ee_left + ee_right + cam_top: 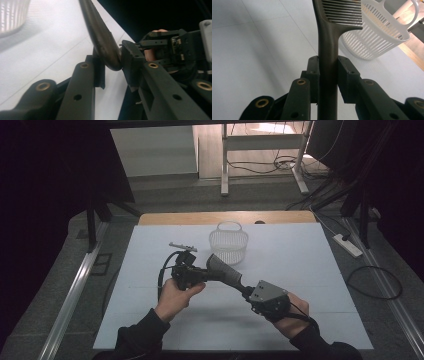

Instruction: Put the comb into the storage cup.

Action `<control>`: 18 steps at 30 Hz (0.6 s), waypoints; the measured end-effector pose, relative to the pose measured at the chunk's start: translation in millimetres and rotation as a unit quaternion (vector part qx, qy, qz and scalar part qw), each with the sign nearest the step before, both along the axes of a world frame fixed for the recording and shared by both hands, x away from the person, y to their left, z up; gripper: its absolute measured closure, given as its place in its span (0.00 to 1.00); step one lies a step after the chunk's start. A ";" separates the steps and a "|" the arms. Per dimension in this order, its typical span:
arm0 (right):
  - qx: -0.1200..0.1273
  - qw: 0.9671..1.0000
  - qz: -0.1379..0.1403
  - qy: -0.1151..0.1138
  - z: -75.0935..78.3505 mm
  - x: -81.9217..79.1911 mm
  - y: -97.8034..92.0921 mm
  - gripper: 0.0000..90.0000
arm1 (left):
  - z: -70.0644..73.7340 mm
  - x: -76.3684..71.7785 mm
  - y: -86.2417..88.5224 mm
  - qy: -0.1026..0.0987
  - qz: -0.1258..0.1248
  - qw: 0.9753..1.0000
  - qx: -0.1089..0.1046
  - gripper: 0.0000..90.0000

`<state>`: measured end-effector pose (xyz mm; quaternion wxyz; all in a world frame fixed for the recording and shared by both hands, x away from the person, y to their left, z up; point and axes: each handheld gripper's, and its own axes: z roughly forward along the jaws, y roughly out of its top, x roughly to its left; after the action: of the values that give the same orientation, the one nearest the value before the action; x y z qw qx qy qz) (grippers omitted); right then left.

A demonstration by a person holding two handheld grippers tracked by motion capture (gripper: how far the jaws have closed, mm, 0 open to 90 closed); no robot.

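**Comb held between both grippers above the mat**

Comb [224,270] hangs over the middle of the white table [300,270], gripped at both ends. My right gripper [246,291] has its jaws clamped tight on the handle; in the right gripper view the handle [327,65] runs straight up between the pads to the teeth. My left gripper [202,272] meets the comb's other end: in the left gripper view the rounded end [113,60] touches the right-hand pad, while the other jaw stands a little apart, so I read it as narrowly parted rather than pinching.

At twelve o'clock from the comb sits a white slotted basket [228,242], upright, with nothing that I can see inside. A small grey piece [183,246] lies at eleven o'clock, near the left gripper.

From three round to six o'clock I have bare table out to its edges; a wooden strip [170,218] borders the far edge behind the basket.
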<state>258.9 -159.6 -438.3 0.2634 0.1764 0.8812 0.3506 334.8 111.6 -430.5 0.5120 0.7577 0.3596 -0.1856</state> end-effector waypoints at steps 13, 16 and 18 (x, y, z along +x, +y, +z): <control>-0.009 1.000 -0.001 -0.009 -5.5 2.5 2.1 0.79 | -0.9 -2.4 -0.9 0.020 -0.007 1.000 -0.022 0.92; -0.006 1.000 0.000 0.001 -6.6 3.8 2.0 0.78 | -1.0 -2.5 -1.3 0.020 -0.010 1.000 -0.020 0.92; 0.000 1.000 -0.002 0.006 -6.9 4.5 1.6 0.74 | -0.9 -2.6 -1.3 0.019 -0.012 1.000 -0.020 0.93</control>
<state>263.4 -158.0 -445.2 0.2590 0.1805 0.8823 0.3490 332.2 110.4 -431.4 0.5177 0.7479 0.3568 -0.2128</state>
